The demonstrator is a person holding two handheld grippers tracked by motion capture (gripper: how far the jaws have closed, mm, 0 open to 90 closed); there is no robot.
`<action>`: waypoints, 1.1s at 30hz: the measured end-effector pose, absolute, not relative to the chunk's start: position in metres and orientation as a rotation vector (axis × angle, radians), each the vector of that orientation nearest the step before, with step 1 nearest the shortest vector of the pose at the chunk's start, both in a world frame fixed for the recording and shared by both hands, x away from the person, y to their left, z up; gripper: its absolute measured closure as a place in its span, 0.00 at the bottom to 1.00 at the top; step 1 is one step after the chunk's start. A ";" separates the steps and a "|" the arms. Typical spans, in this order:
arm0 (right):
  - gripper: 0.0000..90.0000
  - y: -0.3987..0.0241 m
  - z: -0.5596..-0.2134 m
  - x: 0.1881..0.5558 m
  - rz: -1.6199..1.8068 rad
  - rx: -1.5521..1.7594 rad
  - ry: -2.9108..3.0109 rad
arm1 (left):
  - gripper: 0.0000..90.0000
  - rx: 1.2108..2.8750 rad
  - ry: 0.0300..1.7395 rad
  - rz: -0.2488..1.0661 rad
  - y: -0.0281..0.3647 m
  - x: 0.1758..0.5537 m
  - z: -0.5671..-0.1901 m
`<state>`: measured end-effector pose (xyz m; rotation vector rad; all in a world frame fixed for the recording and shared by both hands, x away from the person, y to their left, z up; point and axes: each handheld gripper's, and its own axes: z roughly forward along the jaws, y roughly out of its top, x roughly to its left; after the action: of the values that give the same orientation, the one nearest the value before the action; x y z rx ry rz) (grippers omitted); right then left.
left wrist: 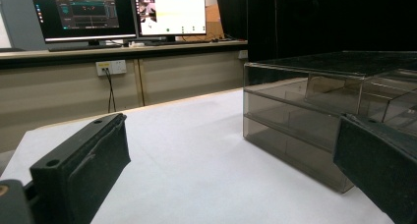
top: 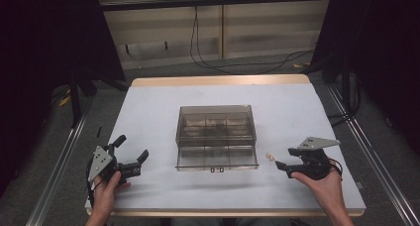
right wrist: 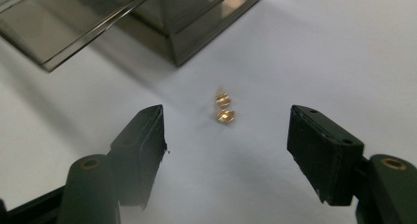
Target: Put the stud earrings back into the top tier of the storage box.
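Right tool (right wrist: 226,135) lines up on the brass pieces (right wrist: 224,108)

Smoky compartment box (top: 216,137) mid-counter (top: 148,107), contents unclear. Pieces loose beside its right corner, ahead of wide, empty jaws; right gripper view shows two. Left tool (top: 130,155) gapes wide, empty.

The compartment box (top: 216,137) sits mid-table (top: 148,107); two brass fittings (top: 270,157) lie just right of its near right corner, the right gripper (top: 283,167) beside them, the left gripper (top: 130,154) well left of the box

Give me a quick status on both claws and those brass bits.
Left claw open, idle left of the smoky organizer box. Right claw open, nothing gripped. Two brass pieces loose on the table ahead of it. Path clear.
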<state>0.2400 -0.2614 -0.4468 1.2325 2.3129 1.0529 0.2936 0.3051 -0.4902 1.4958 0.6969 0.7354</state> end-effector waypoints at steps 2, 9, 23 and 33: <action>0.34 -0.258 -0.445 0.242 1.017 1.223 2.348 | 0.01 1.496 0.697 0.735 0.305 0.294 -0.490; 0.39 -0.251 -0.436 0.253 1.001 1.217 2.420 | 0.01 1.498 0.697 0.733 0.305 0.293 -0.490; 0.58 -0.238 -0.428 0.280 0.806 1.270 2.659 | 0.01 1.502 0.691 0.735 0.305 0.294 -0.490; 0.80 -0.233 -0.433 0.301 0.621 1.308 2.796 | 0.01 1.499 0.694 0.734 0.305 0.294 -0.490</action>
<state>0.3011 -0.2328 -0.4327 1.3079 2.7965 0.6212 0.2939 0.3052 -0.4901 1.4991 0.6937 0.7340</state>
